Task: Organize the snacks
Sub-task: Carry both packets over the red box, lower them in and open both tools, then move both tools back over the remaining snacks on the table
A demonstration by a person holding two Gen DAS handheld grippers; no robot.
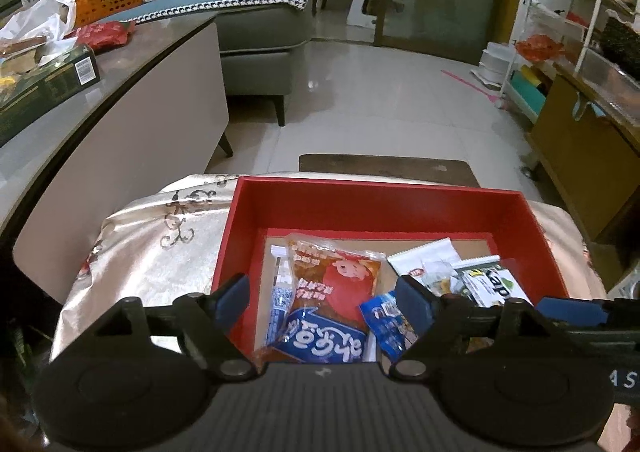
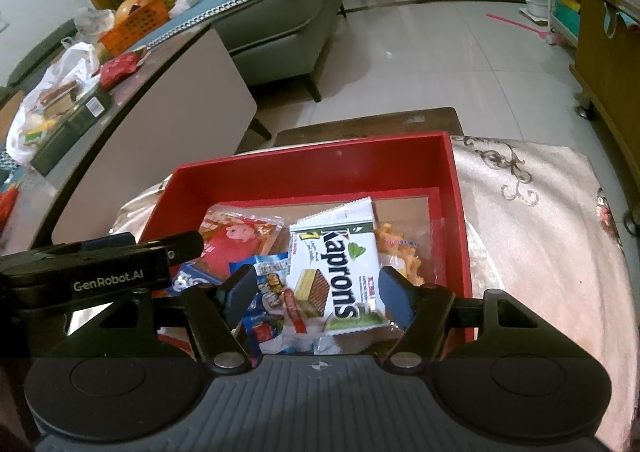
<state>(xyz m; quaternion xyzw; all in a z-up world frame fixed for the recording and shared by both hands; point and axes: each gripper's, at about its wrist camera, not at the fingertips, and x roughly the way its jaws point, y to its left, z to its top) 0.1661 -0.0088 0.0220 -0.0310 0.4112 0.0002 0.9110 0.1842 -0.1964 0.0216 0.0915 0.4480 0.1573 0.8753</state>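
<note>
Both hand-held grippers, left (image 1: pixel 324 292) & right (image 2: pixel 316 288), hover wide open w/ nothing held over red box (image 2: pixel 304 168); Kaprons wafer pack (image 2: pixel 340 268) inside looks light, crinkly, slippery; best pinched across its long edges

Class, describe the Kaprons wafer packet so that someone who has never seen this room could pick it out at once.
Find the red box on the pale patterned cloth. Among the snacks inside, look toward its right half, beside a clear bag of orange crisps. The Kaprons packet is the white one with large dark lettering and a wafer picture; its neighbours are orange, red or blue.
</note>
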